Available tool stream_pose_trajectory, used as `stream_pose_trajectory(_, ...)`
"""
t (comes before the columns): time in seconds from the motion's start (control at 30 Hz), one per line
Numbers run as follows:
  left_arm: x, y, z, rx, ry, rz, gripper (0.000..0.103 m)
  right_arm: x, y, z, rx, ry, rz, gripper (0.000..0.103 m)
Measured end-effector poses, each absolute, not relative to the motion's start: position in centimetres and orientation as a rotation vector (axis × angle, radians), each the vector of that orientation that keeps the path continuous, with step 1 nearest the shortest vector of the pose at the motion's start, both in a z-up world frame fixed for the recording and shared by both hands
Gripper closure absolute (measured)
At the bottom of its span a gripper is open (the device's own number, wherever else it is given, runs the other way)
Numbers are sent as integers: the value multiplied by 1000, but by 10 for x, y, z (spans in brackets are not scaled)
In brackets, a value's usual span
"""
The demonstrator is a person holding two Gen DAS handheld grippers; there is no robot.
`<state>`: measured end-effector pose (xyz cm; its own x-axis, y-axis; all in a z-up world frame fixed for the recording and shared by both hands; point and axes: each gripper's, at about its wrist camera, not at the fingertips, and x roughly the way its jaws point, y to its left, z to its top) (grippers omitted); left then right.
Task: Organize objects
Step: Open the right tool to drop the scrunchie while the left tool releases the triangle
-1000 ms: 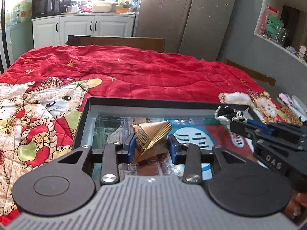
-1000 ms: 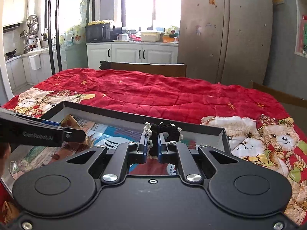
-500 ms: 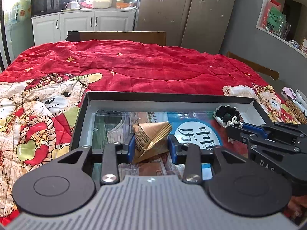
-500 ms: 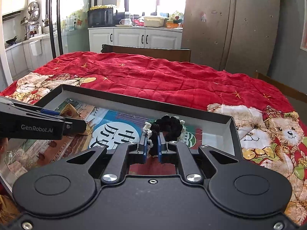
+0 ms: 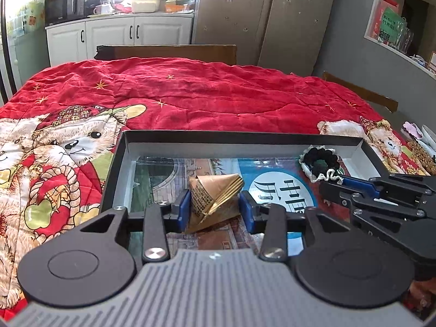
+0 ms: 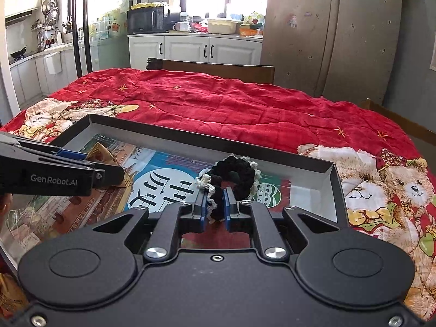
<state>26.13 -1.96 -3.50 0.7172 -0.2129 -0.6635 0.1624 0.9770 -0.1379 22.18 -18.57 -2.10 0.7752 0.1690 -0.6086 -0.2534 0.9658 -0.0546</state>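
A red quilt (image 5: 207, 95) spreads right across the surface, gold stars scattered over it, and there's a teddy bear print (image 5: 73, 141) in a checked hat at the left, more bears (image 6: 387, 188) over on the right edge. Behind the quilt, a dark wooden chair back (image 5: 169, 51) stands against it. Further off, white cabinets (image 6: 190, 49) with black handles run under a bright window, and on the counter sit a black microwave (image 6: 144, 20) and a pale tub (image 6: 222, 26). To the right, a tall grey fridge (image 6: 327, 35) dotted with small stickers, and a wall shelf (image 5: 400, 24) holding glasses and a red bag.
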Motion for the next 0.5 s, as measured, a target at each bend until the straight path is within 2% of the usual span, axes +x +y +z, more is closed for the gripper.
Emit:
stream_pose_trajectory(0.13,261,-19,-34,-73,740,-203,43,222,-187,-22,-124,647,231,84)
stream_pose_trajectory(0.23,261,-19,-34,-73,739,-201,42,223,-189,-22,-111,652,228,66)
stream_pose_trajectory(0.27,261,-19,-34,-74,739,-203,40,222,-189,-21,-105,653,230,64)
stream_pose_trajectory(0.4,259,-19,-33,-73,727,-203,36,222,-192,-21,-89,649,228,62)
stream_pose_trajectory(0.5,256,-19,-30,-76,704,-200,28,219,-193,-19,-87,634,219,59)
